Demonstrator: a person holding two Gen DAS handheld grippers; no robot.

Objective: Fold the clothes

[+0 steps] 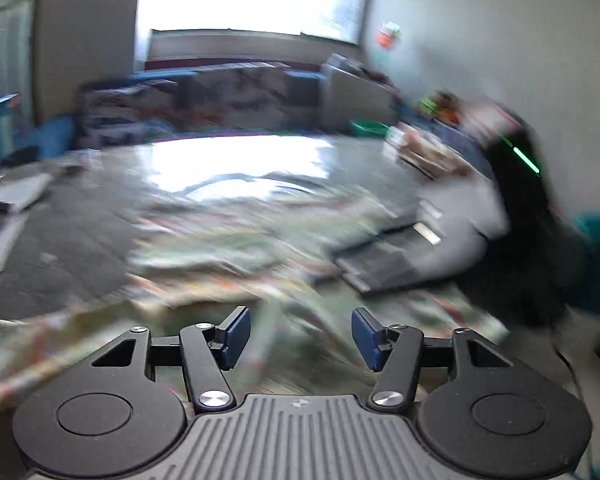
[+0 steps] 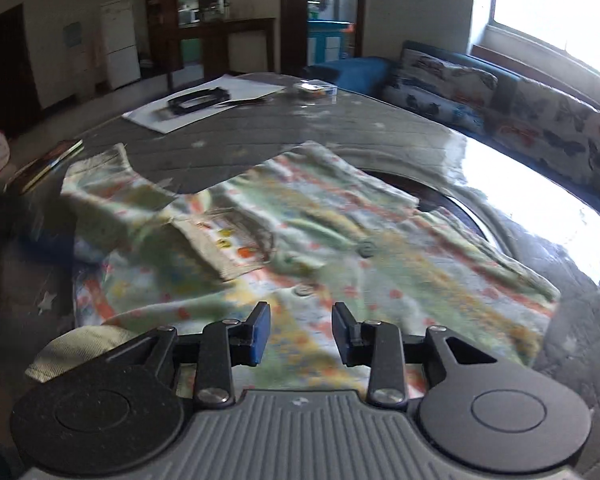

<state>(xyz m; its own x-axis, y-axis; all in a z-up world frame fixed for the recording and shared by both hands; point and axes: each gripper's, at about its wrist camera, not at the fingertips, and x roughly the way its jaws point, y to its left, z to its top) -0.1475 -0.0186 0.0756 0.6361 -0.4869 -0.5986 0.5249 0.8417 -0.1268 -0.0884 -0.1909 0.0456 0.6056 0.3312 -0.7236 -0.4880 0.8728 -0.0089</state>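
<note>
A pale green garment [image 2: 308,240] with orange and yellow spots lies spread on the glossy round table [image 2: 380,132], one sleeve [image 2: 112,184] reaching left. Buttons show along its front. My right gripper [image 2: 301,334] is open and empty, just above the garment's near hem. In the left wrist view the picture is heavily blurred; the same garment [image 1: 228,248] covers the table [image 1: 80,232] ahead. My left gripper [image 1: 301,338] is open and empty over the garment's near edge. The other gripper [image 1: 388,260] shows as a dark shape at right.
White paper with a black strap [image 2: 204,100] and a clear box [image 2: 316,88] lie at the table's far side. A book [image 2: 48,160] sits at the left edge. A patterned sofa [image 2: 500,104] runs along the window. Cabinets and a fridge stand behind.
</note>
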